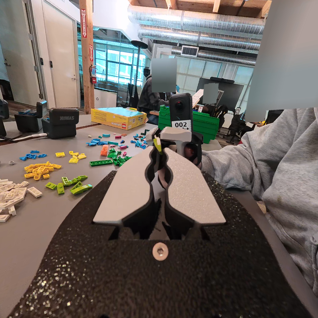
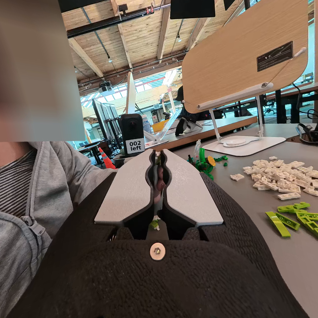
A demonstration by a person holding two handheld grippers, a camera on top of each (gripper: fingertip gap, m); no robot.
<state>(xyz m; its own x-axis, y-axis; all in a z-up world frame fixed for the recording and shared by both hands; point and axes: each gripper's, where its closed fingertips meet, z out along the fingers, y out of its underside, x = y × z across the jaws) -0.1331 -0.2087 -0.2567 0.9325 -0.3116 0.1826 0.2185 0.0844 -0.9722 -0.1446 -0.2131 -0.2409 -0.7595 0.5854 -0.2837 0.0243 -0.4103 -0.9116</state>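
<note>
while both grippers meet tip to tip above the table (image 1: 51, 223), a small lime-and-white brick piece (image 1: 158, 143) sits pinched between them. left gripper (image 1: 159, 151) is clenched on its lower end; right gripper (image 1: 159, 136), at 12 o'clock from it, clamps the top. left view shows colour-sorted brick piles at 9 o'clock, a yellow box (image 1: 118, 117) and green bins (image 1: 204, 125). right view shows only a sliver of the piece (image 2: 157, 157) between its near-closed fingers, plus a white pile (image 2: 282, 177), a green build (image 2: 204, 163) and a wooden stand (image 2: 240, 60) at 2 o'clock.
</note>
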